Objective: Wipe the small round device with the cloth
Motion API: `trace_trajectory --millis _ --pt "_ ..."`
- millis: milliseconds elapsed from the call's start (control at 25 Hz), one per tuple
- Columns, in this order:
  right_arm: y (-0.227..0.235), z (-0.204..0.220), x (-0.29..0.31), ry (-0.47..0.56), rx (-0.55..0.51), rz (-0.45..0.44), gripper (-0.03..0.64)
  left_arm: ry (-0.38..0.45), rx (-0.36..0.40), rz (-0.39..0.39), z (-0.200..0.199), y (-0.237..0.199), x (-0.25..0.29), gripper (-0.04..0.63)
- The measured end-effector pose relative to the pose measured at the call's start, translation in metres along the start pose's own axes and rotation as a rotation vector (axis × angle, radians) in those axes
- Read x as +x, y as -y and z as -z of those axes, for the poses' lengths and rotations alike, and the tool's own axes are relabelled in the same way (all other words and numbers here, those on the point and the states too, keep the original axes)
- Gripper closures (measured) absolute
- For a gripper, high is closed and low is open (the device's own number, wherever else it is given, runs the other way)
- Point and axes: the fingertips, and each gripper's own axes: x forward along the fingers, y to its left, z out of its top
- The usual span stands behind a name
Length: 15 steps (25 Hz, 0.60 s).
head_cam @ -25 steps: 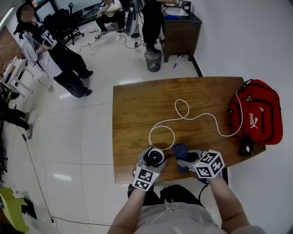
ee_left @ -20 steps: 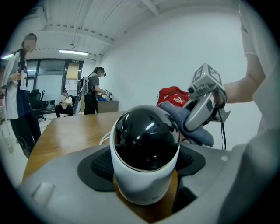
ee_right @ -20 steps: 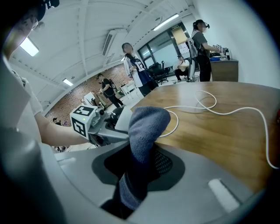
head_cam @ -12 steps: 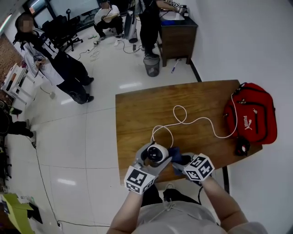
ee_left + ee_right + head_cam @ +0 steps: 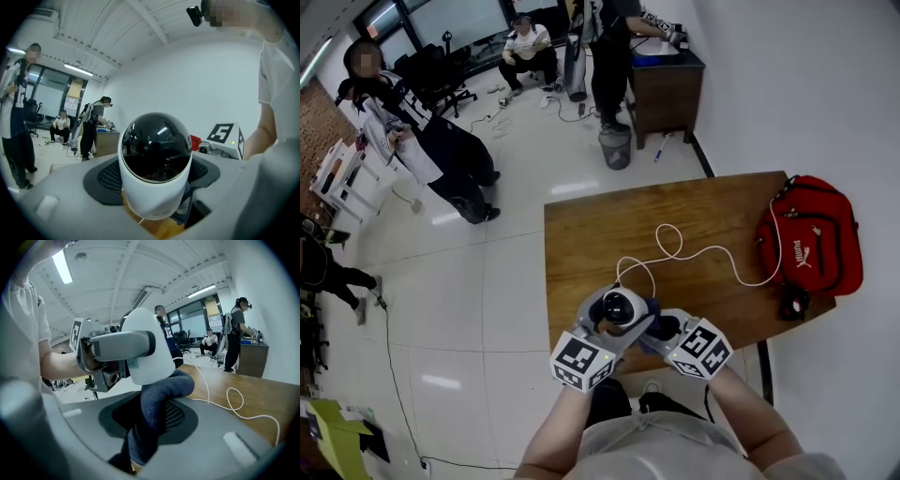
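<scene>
Head view: the small round device (image 5: 622,306) has come up off the table (image 5: 722,211) and hangs near its 6 o'clock edge.

Left gripper view: the left gripper (image 5: 617,322) is clamped on the white body, dome upward.

Right gripper view: the right gripper (image 5: 667,330) pinches the blue cloth (image 5: 655,316). Its fold meets the device at 11 o'clock, so wiping looks ready to start.
</scene>
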Motion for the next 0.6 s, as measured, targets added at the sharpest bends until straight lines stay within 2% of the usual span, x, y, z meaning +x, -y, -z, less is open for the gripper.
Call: trace_trajectory --millis 200,360,480,600 --pt "-0.027 0.011 -0.003 -0.015 -0.036 -0.05 0.506 -0.007 -0.016 0.012 0.002 0.006 0.006 0.218" --pt "-0.047 0.023 -0.008 -0.021 -0.075 -0.119 0.507 -0.016 0.005 0.034 0.001 0.015 0.015 0.216" --pt "-0.033 0.03 -0.014 -0.025 -0.032 -0.077 0.506 -0.007 0.01 0.054 -0.006 0.026 0.022 0.216" --pt "0.001 0.031 -0.025 -0.009 0.049 0.037 0.507 0.0 0.019 0.078 -0.015 0.039 0.026 0.216"
